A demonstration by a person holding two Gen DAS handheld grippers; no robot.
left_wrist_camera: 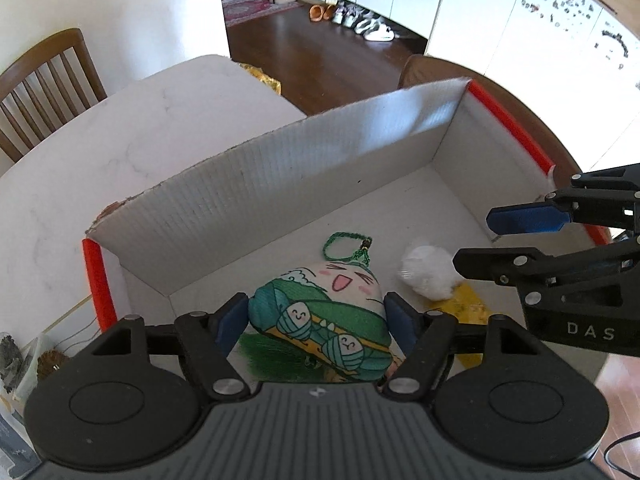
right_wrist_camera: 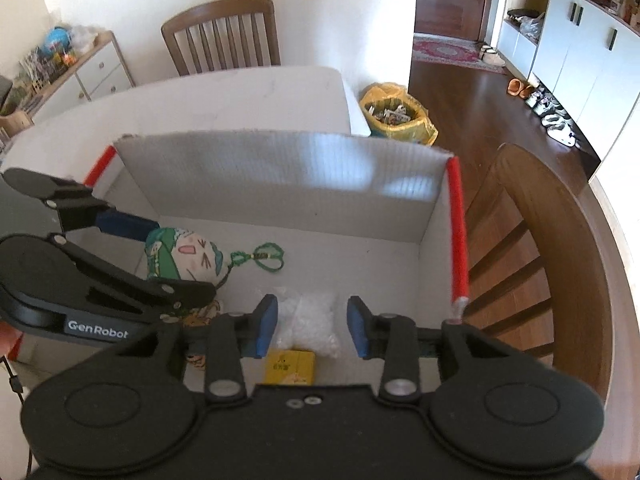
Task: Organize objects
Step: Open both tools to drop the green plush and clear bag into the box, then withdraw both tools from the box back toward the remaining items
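Observation:
A white corrugated box with red corner strips stands on the white table. On its floor lies a green-and-white cartoon plush with a green cord loop. My left gripper straddles the plush, its blue pads right at its sides without visibly squeezing it. Beside the plush a white fluffy bundle rests on a yellow packet. My right gripper hangs over the bundle, open, with a gap between its pads and the bundle. The left gripper shows from the side around the plush.
A wooden chair stands against the box's right side and another chair at the table's far end. A yellow rubbish bag sits on the wooden floor. Small clutter lies left of the box.

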